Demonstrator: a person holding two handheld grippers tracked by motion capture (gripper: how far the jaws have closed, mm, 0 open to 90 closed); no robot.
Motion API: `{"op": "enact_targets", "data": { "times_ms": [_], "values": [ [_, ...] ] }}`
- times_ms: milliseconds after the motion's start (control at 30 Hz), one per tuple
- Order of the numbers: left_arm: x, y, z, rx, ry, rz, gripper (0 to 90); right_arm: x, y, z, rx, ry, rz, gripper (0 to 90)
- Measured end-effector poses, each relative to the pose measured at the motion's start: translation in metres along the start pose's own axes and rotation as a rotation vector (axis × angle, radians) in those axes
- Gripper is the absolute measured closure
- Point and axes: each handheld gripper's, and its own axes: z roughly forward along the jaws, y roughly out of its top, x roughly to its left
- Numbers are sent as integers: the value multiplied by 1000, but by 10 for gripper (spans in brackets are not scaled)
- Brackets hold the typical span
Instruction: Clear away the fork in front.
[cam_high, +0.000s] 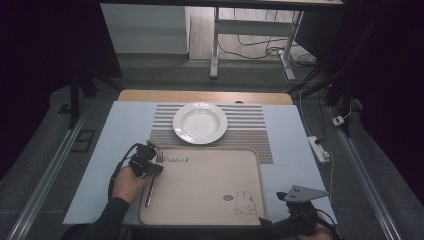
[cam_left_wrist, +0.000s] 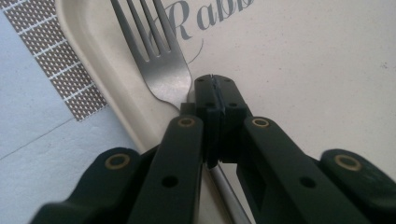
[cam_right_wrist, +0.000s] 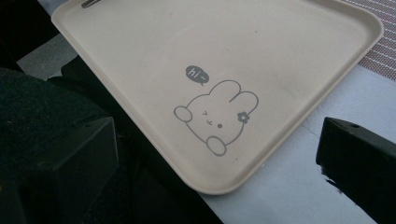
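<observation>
Nearest the person, the right gripper (cam_high: 289, 212) hovers just off the tray's near right corner, its jaws spread wide with nothing between them. In the right gripper view those jaws frame the tray (cam_right_wrist: 140, 56), a cream rectangle with rounded corners and a low raised rim. A line drawing of a rabbit (cam_right_wrist: 215, 116) is printed by that near right corner, with a small dark speech bubble (cam_right_wrist: 196, 74) above it that reads "hi~".

Along the tray's left side, the left hand (cam_high: 129, 184) holds the left gripper (cam_high: 150, 162), whose jaws are pressed together on the neck of a metal fork (cam_left_wrist: 159, 65). The fork lies inside the tray just beside its left rim, with its handle toward the person and its tines toward the tray's far left corner. Grey script is printed there; in the left gripper view "Rabb" can be read before the frame cuts it off.

Beyond the tray's far edge lies a striped placemat (cam_high: 250, 125), and a white plate (cam_high: 200, 122) stands on it, apart from the tray. Everything rests on a pale blue sheet (cam_high: 125, 130) over the table (cam_high: 150, 95).
</observation>
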Motion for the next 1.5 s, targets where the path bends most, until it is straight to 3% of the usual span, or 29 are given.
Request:
{"op": "enact_targets", "data": {
  "times_ms": [167,500,600,767,933,1233,1367,1500],
  "values": [
    [-2,0,-1,-6,7,11,839,0,0,0,2,1,-1,0],
    [-9,0,-10,-65,-20,41,724,0,0,0,2,3,3,0],
    [-12,-1,-13,-80,-19,78,668,0,0,0,5,3,3,0],
    [-20,-3,-20,-113,24,166,545,0,0,0,6,2,3,0],
    [-24,-7,-26,-151,32,198,405,-1,0,1,7,3,2,0],
    [-31,-13,-38,-196,-29,205,222,0,1,1,12,1,1,0],
    [-34,-15,-42,-218,-36,203,167,0,1,1,14,2,3,0],
    [-35,-19,-45,-231,-82,209,83,0,1,1,14,2,2,0]
  ]
}}
